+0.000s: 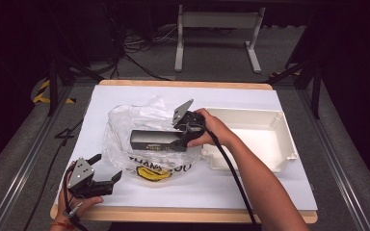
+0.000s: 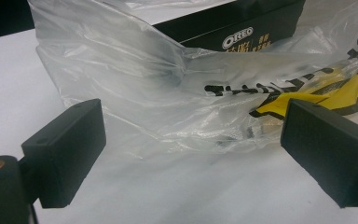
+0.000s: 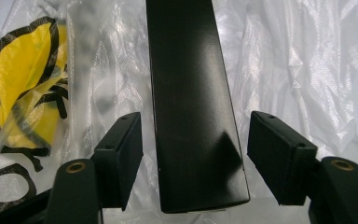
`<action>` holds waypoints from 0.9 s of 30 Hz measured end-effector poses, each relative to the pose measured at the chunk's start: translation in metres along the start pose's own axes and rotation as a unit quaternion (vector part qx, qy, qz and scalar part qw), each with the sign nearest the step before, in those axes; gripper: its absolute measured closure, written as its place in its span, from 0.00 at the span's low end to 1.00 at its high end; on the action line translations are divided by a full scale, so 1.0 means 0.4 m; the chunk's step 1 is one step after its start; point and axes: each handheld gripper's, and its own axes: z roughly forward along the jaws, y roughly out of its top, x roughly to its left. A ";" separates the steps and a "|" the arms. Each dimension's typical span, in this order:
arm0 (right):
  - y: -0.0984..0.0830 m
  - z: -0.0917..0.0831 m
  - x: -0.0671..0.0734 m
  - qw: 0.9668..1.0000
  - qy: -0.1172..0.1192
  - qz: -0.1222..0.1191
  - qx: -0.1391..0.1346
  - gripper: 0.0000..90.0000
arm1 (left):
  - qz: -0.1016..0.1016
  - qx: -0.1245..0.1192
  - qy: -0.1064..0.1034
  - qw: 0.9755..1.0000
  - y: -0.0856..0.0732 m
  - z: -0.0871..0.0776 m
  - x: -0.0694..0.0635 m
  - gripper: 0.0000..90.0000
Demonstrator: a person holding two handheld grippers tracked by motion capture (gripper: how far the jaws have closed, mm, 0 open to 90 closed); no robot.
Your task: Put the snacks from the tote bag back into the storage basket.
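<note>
On plastic bag (image 1: 139, 144) reading "THANK YOU": black OREO box (image 1: 156, 140); right claw (image 3: 193, 158) released astride it; left claw (image 1: 110, 169) released

This looks like a lab or test room rather than a home: the surface (image 1: 125, 96) is a wooden board covered in white paper, flanked by metal rails (image 1: 24, 163), on grey carpet (image 1: 212, 62) with loose cables (image 1: 135, 48), yellow-black hazard tape (image 1: 42, 94), a white metal stand (image 1: 217, 29) and dark surroundings beyond

The plastic bag (image 2: 177, 88) veils the black box's (image 2: 242, 23) lower part; the frame's top edge crops the box.
</note>
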 end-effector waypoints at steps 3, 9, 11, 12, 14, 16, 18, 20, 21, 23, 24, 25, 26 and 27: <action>0.004 0.009 -0.002 1.000 0.001 -0.002 0.012 0.40 | 0.000 0.000 -0.001 1.000 0.000 -0.001 0.000 0.08; 0.008 0.029 -0.007 0.999 0.000 -0.001 0.041 0.40 | -0.001 -0.001 -0.002 1.000 -0.001 -0.001 0.001 0.08; 0.009 0.034 -0.009 0.999 0.000 -0.005 0.043 0.40 | -0.001 0.000 -0.003 1.000 -0.001 -0.001 0.001 0.09; 0.010 0.037 -0.009 0.999 0.001 -0.004 0.049 0.40 | -0.001 0.000 -0.003 1.000 -0.001 -0.001 0.001 0.08; 0.015 0.044 -0.008 0.998 0.004 -0.010 0.058 0.42 | 0.000 0.001 -0.002 1.000 -0.001 -0.001 0.001 0.08; 0.018 0.049 -0.006 0.998 0.005 -0.012 0.069 0.43 | -0.001 -0.001 -0.003 1.000 0.000 -0.001 0.002 0.08; 0.019 0.054 -0.006 0.997 0.007 -0.014 0.072 0.44 | -0.001 -0.001 -0.003 1.000 -0.001 -0.002 0.002 0.09; 0.020 0.055 -0.005 0.997 0.006 -0.016 0.075 0.44 | -0.001 0.000 -0.002 1.000 -0.001 -0.002 0.003 0.09; 0.021 0.057 -0.006 0.997 0.007 -0.016 0.077 0.45 | -0.002 0.000 -0.004 1.000 -0.001 -0.002 0.003 0.09; 0.022 0.057 -0.007 0.997 0.007 -0.021 0.077 0.45 | -0.001 0.000 -0.004 1.000 -0.001 -0.002 0.002 0.08; 0.023 0.057 -0.005 0.997 0.008 -0.020 0.079 0.45 | -0.001 0.000 -0.004 1.000 -0.001 -0.002 0.002 0.09; 0.024 0.057 -0.005 0.996 0.008 -0.025 0.080 0.46 | -0.001 0.000 -0.004 1.000 -0.001 -0.002 0.002 0.08; 0.024 0.057 -0.005 0.996 0.008 -0.025 0.080 0.46 | -0.002 0.001 -0.005 1.000 -0.001 -0.002 0.002 0.09; 0.027 0.056 -0.003 0.996 0.007 -0.030 0.079 0.47 | -0.001 0.001 -0.005 1.000 -0.001 -0.002 0.002 0.09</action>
